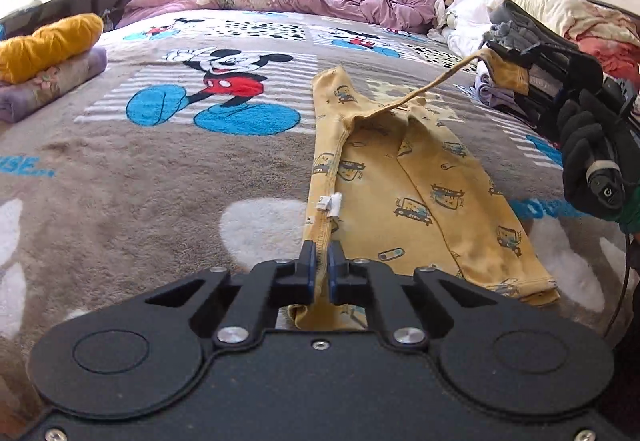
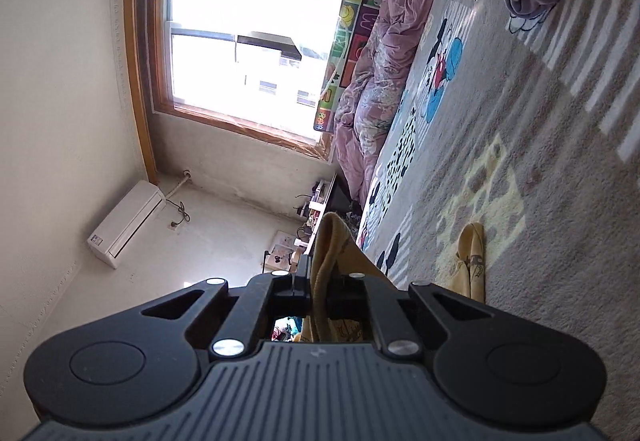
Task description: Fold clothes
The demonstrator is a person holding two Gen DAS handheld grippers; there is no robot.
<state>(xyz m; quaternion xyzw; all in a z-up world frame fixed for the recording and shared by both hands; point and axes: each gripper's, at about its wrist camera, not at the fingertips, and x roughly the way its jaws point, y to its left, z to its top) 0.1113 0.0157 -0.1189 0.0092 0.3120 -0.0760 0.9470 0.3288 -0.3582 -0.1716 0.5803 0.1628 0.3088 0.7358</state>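
The yellow printed pants [image 1: 404, 177] lie flat on the bed [image 1: 160, 169], the left hand-held gripper [image 1: 320, 273] clenched on their near edge and the right hand-held gripper [image 2: 318, 287] clenched on the lifted waistband, soft, light cloth best held at seams.
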